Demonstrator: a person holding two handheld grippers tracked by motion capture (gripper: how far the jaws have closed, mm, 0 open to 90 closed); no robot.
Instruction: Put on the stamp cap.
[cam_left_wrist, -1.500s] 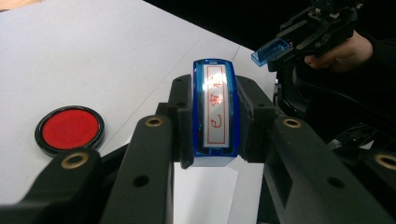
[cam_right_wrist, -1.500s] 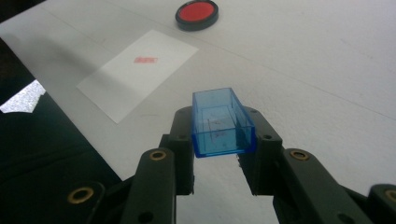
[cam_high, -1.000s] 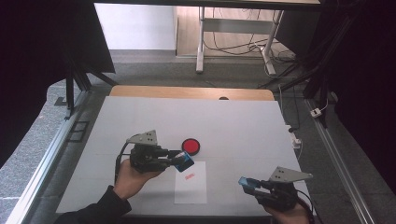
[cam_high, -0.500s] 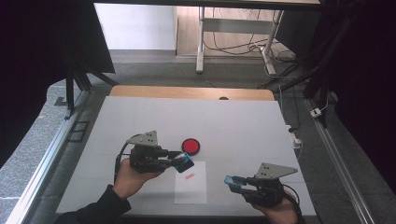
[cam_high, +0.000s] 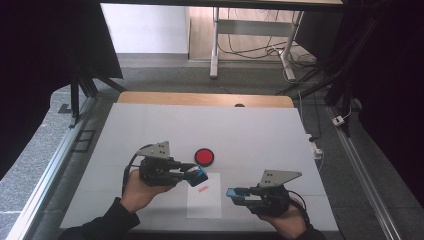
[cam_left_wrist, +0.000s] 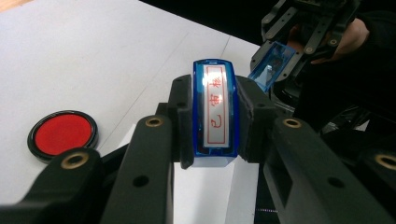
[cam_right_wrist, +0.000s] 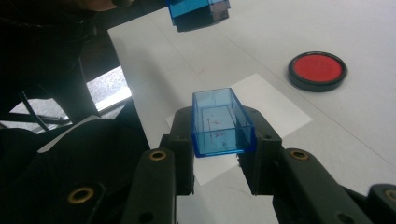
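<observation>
Desk (cam_high: 150, 130): white, wooden far edge, dark curtains around.
Paper (cam_high: 204, 202): flat near front.
Pad (cam_high: 204, 156): red, behind paper.
Left claw (cam_high: 200, 174): clamped on stamp (cam_left_wrist: 214, 112), above paper.
Right claw (cam_high: 232, 193): gripped cap (cam_right_wrist: 219, 122), beside paper.

On the white table (cam_high: 150, 125), a red ink pad (cam_high: 204, 156) sits near the middle. A sheet of paper (cam_high: 204, 202) with a small red mark lies close to the near edge. The left gripper (cam_high: 199, 174) holds a blue stamp (cam_high: 196, 175) above the paper's far edge. The right gripper (cam_high: 231, 193) holds a blue cap (cam_high: 233, 193) just beside the paper's right edge.
</observation>
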